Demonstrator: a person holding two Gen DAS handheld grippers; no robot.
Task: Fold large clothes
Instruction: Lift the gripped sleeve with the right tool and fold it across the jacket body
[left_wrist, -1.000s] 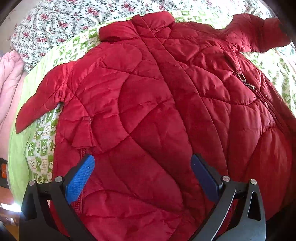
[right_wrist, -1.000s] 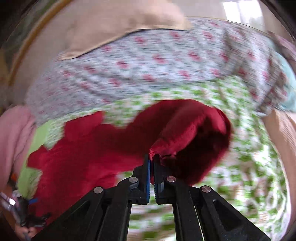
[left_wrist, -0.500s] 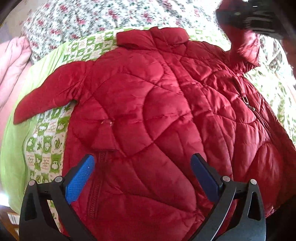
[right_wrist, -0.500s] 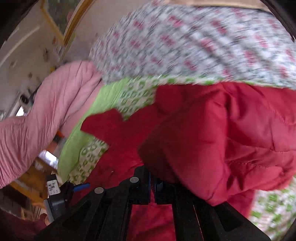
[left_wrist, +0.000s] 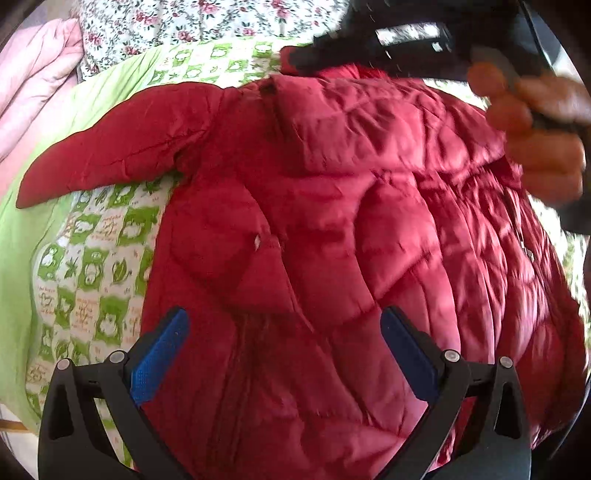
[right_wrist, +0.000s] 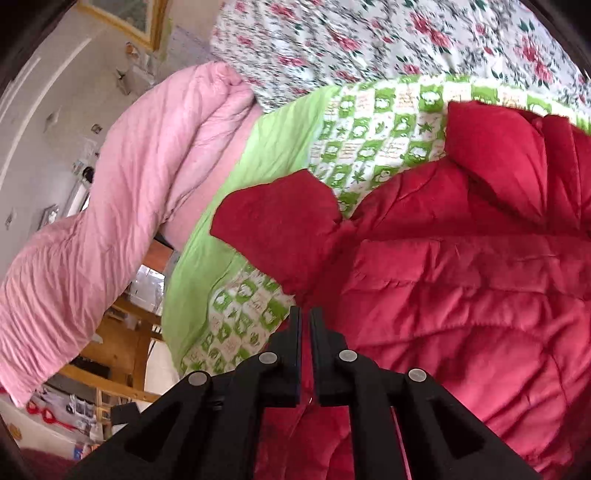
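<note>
A red quilted jacket (left_wrist: 332, 240) lies spread on the bed. One sleeve (left_wrist: 122, 140) sticks out to the left. The other sleeve (left_wrist: 369, 122) lies folded across the chest. My left gripper (left_wrist: 282, 332) hovers open above the lower part of the jacket with nothing between its blue pads. My right gripper (right_wrist: 304, 321) sits low over the jacket (right_wrist: 461, 295), near the outstretched sleeve (right_wrist: 280, 229). Its jaws are opening, only a narrow slit apart, and I see no fabric between them. In the left wrist view the right gripper (left_wrist: 291, 62) is a dark blur, held by a hand (left_wrist: 535, 129).
A green patterned quilt (right_wrist: 258, 166) lies under the jacket, on a floral sheet (right_wrist: 369, 40). A bunched pink duvet (right_wrist: 129, 192) lies along the left edge of the bed. Beyond that edge, wooden furniture (right_wrist: 122, 343) stands lower down.
My right gripper swung the far sleeve leftward across the jacket and came down; the sleeve now rests folded on the chest and the jaws have parted slightly. My left gripper drifted left, staying open.
</note>
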